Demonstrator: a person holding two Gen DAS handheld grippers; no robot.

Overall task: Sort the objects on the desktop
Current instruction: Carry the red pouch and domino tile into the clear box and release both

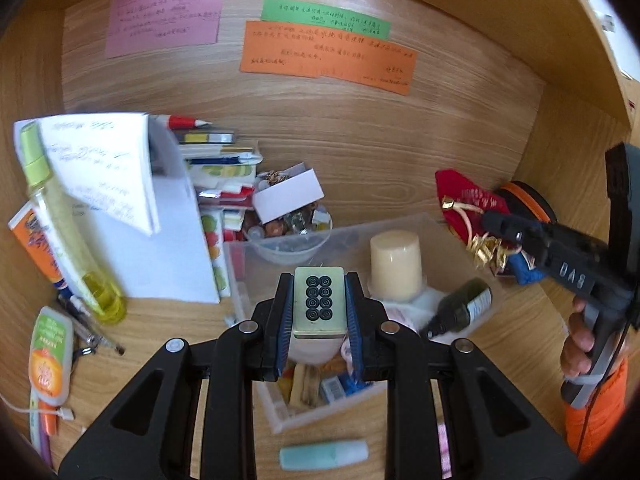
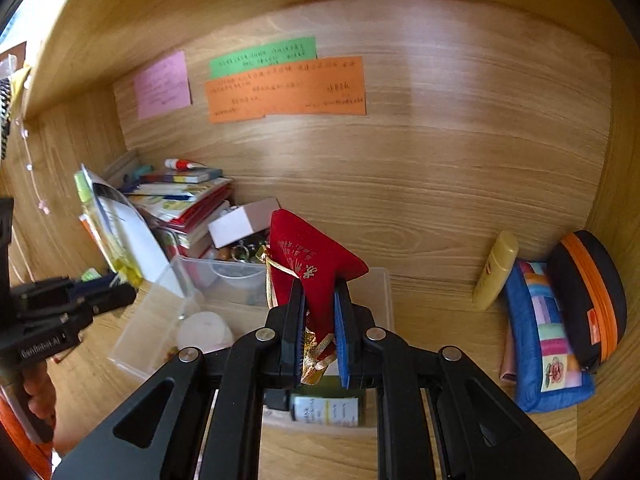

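Note:
My left gripper [image 1: 319, 308] is shut on a large mahjong tile [image 1: 319, 300] with black circles, held above the clear plastic bin [image 1: 404, 228]. My right gripper [image 2: 319, 320] is shut on a red pouch [image 2: 308, 256] with gold tassels, held over the same bin [image 2: 384, 280]. The pouch and right gripper also show at the right of the left wrist view [image 1: 464, 200]. In the bin lie a cream candle [image 1: 395, 264], a dark bottle [image 1: 460, 308] and small items.
A paper stack and books [image 1: 216, 172] stand at the left with a spray bottle [image 1: 60, 216]. A small bowl of trinkets [image 1: 292, 236] sits behind the bin. A teal tube [image 1: 324, 455] lies near. A patchwork pouch [image 2: 548, 336], black-orange case [image 2: 588, 300] and yellow tube [image 2: 496, 270] sit right.

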